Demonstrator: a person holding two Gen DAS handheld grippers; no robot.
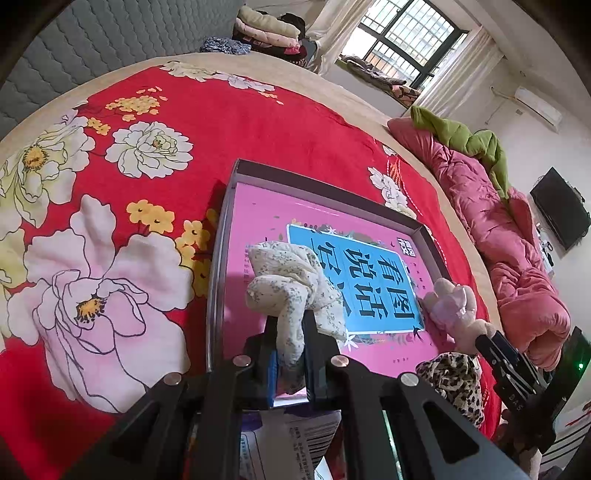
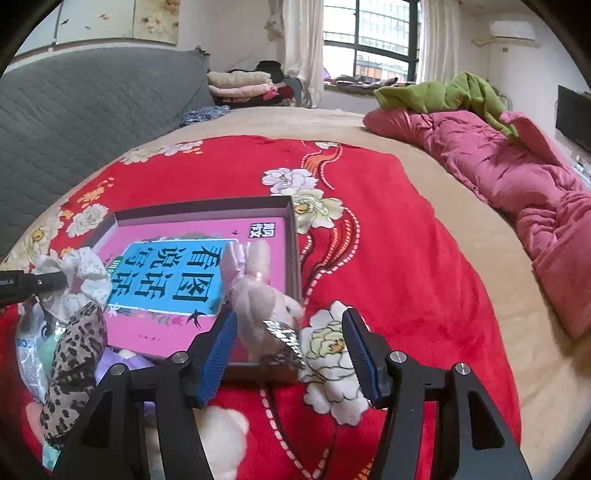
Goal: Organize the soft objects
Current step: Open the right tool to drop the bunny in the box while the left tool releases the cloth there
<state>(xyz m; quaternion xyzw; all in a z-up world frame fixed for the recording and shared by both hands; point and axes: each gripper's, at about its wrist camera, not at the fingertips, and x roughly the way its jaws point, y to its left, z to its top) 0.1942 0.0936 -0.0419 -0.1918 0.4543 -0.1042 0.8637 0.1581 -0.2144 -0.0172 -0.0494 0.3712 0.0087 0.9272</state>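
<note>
Left wrist view: at lower centre, the left gripper (image 1: 290,345) pinches a floral scrunchie (image 1: 291,280) over the tray (image 1: 221,236) lined with a pink book (image 1: 266,218). In the right wrist view the right gripper (image 2: 291,347) gapes wide around the plush bunny (image 2: 258,291) at frame centre. Placing seems underway; next, release the scrunchie inside the tray.

Daylight pours through a barred window (image 2: 371,38) at top centre, flanked by pale curtains (image 2: 301,44). A red floral bedspread (image 2: 388,229) fills the frame's middle; a grey quilted headboard (image 2: 92,110) rises at left. A pink quilt (image 2: 517,192) lies right, an air conditioner (image 2: 511,29) on the white wall above.
</note>
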